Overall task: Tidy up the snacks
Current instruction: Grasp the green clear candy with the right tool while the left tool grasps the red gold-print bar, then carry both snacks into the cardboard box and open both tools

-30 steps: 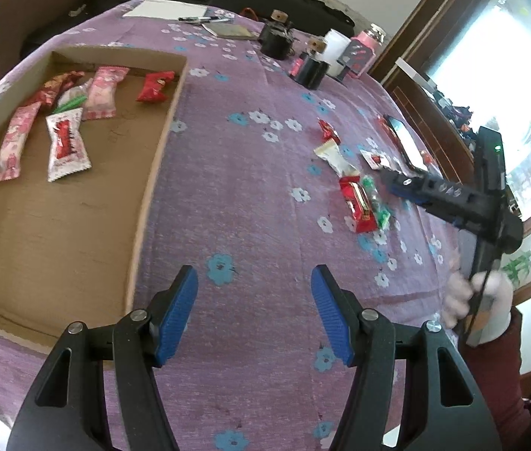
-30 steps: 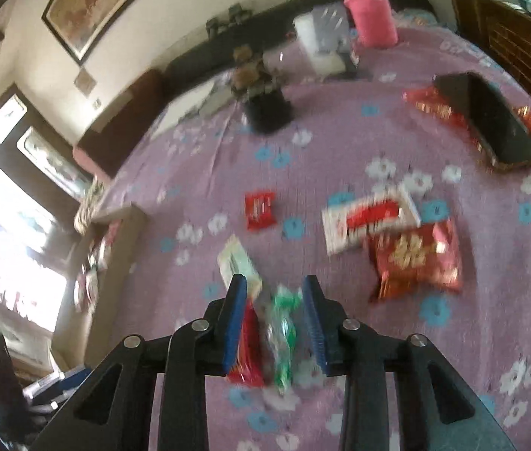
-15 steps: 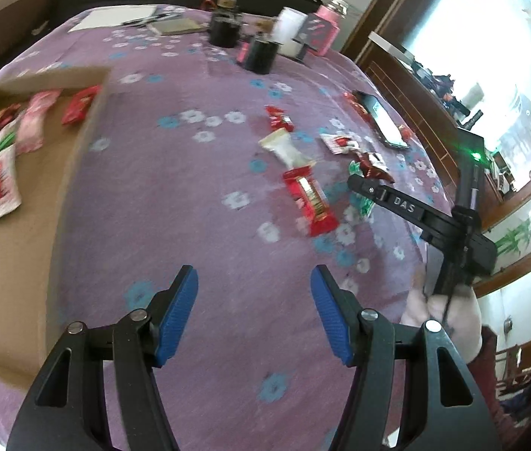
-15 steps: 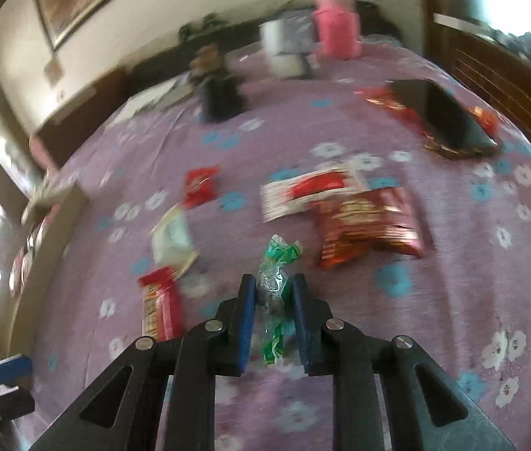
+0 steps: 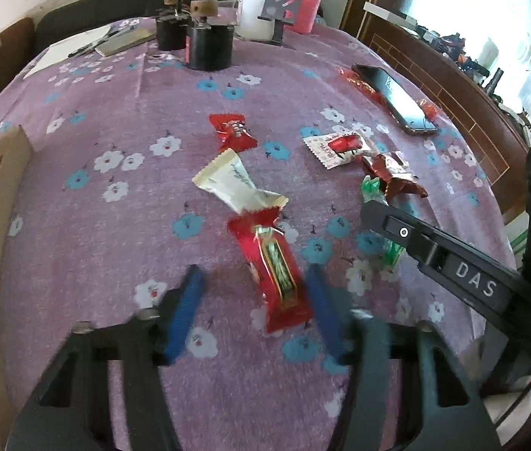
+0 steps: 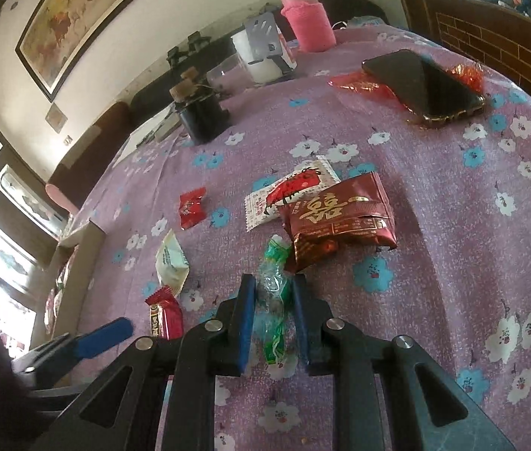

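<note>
Purple flowered cloth covers the table (image 5: 122, 86), where loose snacks lie scattered. Right claw (image 6: 273, 317) is clamped on a green-and-clear candy (image 6: 274, 300) whose upper end touches a dark red packet (image 6: 344, 221). Left claw (image 5: 252, 312) stands wide apart, its blue fingers (image 5: 184, 312) either side of a long red bar (image 5: 274, 267) lying on the cloth. Just beyond the bar lies a white packet (image 5: 239, 182). At the left edge, a cardboard tray (image 5: 2, 203) holds more snacks.
</note>
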Demonstrator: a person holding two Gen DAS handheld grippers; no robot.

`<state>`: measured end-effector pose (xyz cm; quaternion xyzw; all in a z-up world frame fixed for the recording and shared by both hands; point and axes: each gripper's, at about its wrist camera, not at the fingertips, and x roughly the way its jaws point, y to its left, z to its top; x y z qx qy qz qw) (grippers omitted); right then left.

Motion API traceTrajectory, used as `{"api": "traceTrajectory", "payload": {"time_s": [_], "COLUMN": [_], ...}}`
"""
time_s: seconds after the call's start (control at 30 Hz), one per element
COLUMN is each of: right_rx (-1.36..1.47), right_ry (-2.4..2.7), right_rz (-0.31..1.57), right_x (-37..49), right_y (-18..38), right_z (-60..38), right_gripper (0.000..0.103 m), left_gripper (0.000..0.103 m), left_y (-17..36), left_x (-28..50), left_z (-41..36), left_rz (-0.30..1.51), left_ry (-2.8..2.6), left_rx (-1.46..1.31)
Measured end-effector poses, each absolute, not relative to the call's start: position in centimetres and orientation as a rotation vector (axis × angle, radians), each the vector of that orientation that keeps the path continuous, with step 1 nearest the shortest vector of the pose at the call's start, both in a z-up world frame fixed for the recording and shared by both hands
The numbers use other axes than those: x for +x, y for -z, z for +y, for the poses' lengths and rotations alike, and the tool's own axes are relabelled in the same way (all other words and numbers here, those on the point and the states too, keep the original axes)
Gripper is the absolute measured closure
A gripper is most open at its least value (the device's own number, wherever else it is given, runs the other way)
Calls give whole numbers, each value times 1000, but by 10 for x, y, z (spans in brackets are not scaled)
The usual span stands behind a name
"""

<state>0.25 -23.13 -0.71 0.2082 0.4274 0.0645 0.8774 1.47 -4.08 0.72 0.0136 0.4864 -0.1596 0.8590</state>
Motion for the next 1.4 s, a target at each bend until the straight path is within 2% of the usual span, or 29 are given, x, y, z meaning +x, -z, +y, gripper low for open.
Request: {"api": "traceTrajectory", "payload": {"time_s": [0.03,0.17,0.5,0.77,1.0,1.27,1.4], "right_rx": [438,428,388,359,328,201,169], "right_ry": [-136,-138,-121,-77,-111,-384,-552], "right_rz": [892,885,851,851,858,842,894], "right_x": [3,1,-2,-2,-3,-11,-7], "right_y": [7,6,1,2,-8,-64,-73], "right_z": [-232,-232,-227,-224,-205,-85,-12], "right_gripper": [82,82,82,82,83,83,83], "left_gripper": [87,89,89,89,89,89,89], "left_y": [-7,-10,-43,-57,-48,-28,-19], "left_x": [15,14,-11,-41,-54,-55,-47], "left_z": [-44,-37,13,115,210,268,287], "left_rz": [1018,1014,943,896,886,904,924], "left_ry": [321,328,361,242,45,-62,-85], "left_rx": [64,37,-113,-266,-338,-406,-421]}}
